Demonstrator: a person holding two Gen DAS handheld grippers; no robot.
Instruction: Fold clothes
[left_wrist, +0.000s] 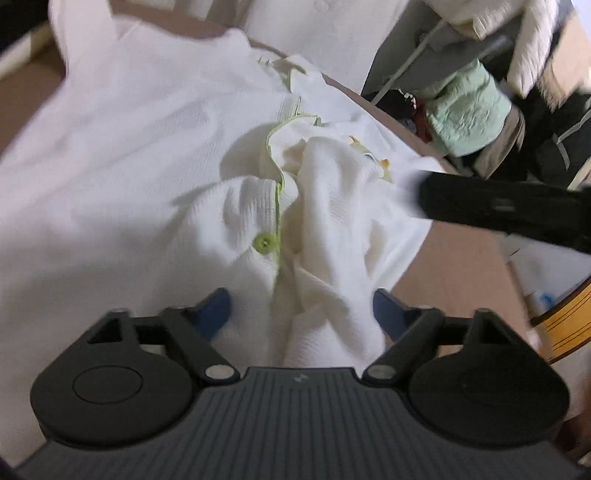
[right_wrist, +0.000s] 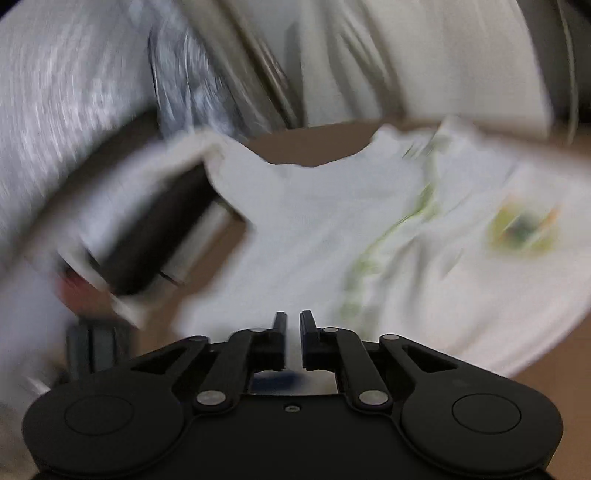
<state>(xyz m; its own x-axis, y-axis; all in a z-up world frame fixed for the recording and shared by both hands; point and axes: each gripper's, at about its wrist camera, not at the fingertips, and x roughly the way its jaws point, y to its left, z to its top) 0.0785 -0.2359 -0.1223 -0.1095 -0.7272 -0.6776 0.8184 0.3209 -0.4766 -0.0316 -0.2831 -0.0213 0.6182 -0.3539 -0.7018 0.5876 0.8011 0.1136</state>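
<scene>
A white shirt with lime-green trim lies spread over the brown table, and everything here is placed from that shirt. Its placket runs up the middle, with a green button on it, and the cloth around the placket is bunched into soft ridges.

The left tongs sit at the shirt's near edge, spread wide, their blue-tipped fingers standing on either side of a raised fold of the fabric. The fold passes between them; neither finger can be seen pressing on it.

The right tongs are just off the shirt's near edge, narrowed until only a thin slit remains between them. That slit looks empty, though the view is heavily blurred. In the left view they show as a dark bar reaching in over the shirt's right side, near a small printed patch.

Beyond the shirt's far right corner, off the table, a pale green garment lies in a pile.
</scene>
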